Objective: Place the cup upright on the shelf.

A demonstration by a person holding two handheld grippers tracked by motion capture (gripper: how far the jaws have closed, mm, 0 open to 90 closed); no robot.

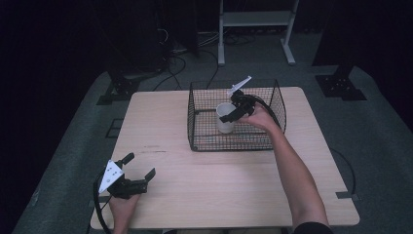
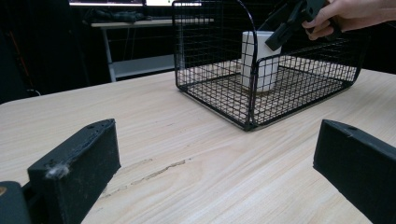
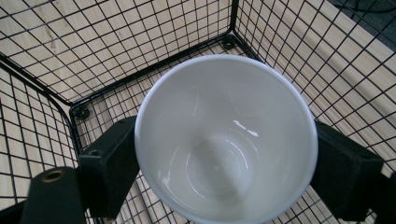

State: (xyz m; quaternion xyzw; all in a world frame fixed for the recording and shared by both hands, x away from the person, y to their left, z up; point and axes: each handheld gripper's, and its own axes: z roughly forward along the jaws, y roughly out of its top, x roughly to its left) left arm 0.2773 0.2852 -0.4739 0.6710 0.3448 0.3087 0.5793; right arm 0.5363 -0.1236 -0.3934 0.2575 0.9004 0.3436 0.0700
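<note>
While the left gripper (image 1: 141, 176) rests at the near left corner of the table (image 1: 219, 190), its two black jaws stand wide apart and nothing is between them. The hand (image 1: 122, 207) that holds it comes in over the near edge. This table has a pale wood top with fine grain lines, and in the left gripper view a thin dark scratch (image 2: 154, 172) runs across the wood just in front of the jaws.

Farther back, on the middle of the far half of the table, stands a black wire basket (image 1: 195, 126) with a mesh floor and mesh walls. Inside it the white cup (image 1: 225, 118) stands upright on the mesh floor, toward the far side of the basket. It is plain and glossy, round, narrower at the bottom than at the rim, and empty inside; small light reflections show on its inner wall.

From the right, the right gripper (image 1: 234, 111) reaches down into the basket, and its jaws stand one on each side of the cup, close against its outer wall below the rim. Whether the pads press on the cup I cannot tell.

Behind the table the room is dark, with a grey floor (image 1: 380, 122), black cables (image 1: 180, 61) and a light metal rack (image 1: 255, 22).
</note>
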